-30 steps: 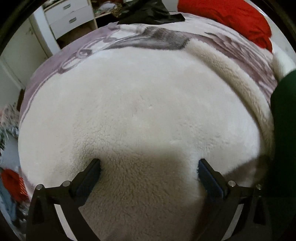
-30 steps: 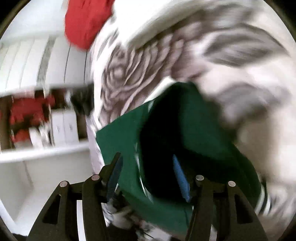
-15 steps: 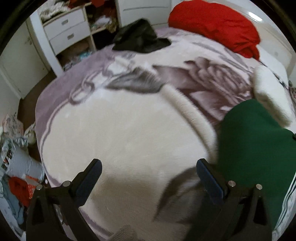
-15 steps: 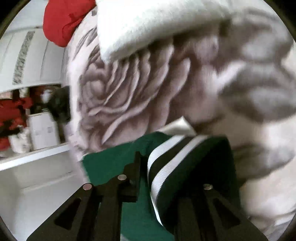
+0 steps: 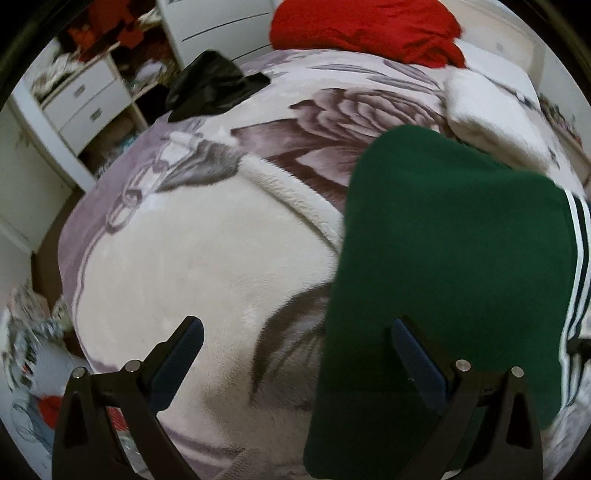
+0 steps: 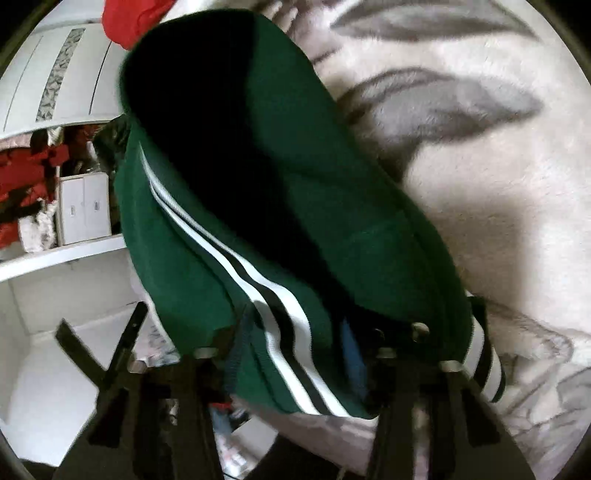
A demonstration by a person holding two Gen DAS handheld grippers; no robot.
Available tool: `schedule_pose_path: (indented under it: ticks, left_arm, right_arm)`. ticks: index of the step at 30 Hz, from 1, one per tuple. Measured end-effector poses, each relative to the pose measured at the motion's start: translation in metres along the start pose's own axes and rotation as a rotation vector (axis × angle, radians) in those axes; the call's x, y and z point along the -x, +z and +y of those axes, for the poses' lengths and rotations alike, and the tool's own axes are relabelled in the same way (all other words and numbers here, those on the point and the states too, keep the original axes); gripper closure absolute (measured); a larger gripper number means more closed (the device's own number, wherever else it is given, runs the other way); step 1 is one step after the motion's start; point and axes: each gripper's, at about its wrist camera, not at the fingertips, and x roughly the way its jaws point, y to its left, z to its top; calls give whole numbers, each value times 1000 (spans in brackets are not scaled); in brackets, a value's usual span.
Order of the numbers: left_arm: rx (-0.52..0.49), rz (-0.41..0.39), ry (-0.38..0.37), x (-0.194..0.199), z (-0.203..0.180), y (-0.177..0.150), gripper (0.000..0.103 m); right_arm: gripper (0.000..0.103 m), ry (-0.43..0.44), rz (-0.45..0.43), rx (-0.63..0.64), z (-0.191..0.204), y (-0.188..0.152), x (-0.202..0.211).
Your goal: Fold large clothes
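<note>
A dark green garment [image 5: 443, 258] with white and black side stripes lies in a folded bundle on the right of the bed, partly lifted. In the right wrist view my right gripper [image 6: 295, 347] has its jaws closing, and the striped edge of the green garment [image 6: 295, 184] is pinched between its blue pads [image 6: 349, 350]. The cloth hangs forward over that gripper and hides part of its fingers. My left gripper [image 5: 295, 332] hovers open above the bed. Its right finger [image 5: 410, 350] is over the garment's near left edge and nothing sits between its pads.
A fleece blanket [image 5: 203, 240], cream with a grey-purple flower print, covers the bed. A red bundle [image 5: 365, 26] and a folded white fleece [image 5: 491, 110] lie at the far end, a black garment [image 5: 210, 88] at the far left. White drawers [image 5: 85, 99] and shelves [image 6: 74, 254] flank the bed.
The left gripper rose and drew back, so more of the bed shows and the green garment came in from the right. The right gripper's jaws narrowed onto the striped edge.
</note>
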Motion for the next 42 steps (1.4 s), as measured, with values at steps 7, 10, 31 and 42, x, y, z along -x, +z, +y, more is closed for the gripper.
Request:
schedule_pose_path:
  ticks: [7, 10, 31, 42]
  left_arm:
    - [-78, -23, -6, 15, -25, 8, 0]
    - [-102, -38, 3, 15, -40, 10, 0]
    - [-96, -23, -14, -11, -50, 52, 0]
    - [-125, -25, -55, -88, -75, 130, 0]
  right_arm:
    - [101, 25, -191, -82, 10, -36, 95]
    - [101, -37, -265, -115, 7, -46, 126]
    - [67, 29, -148, -158, -29, 67, 89]
    - [100, 50, -252, -146, 16, 176, 49]
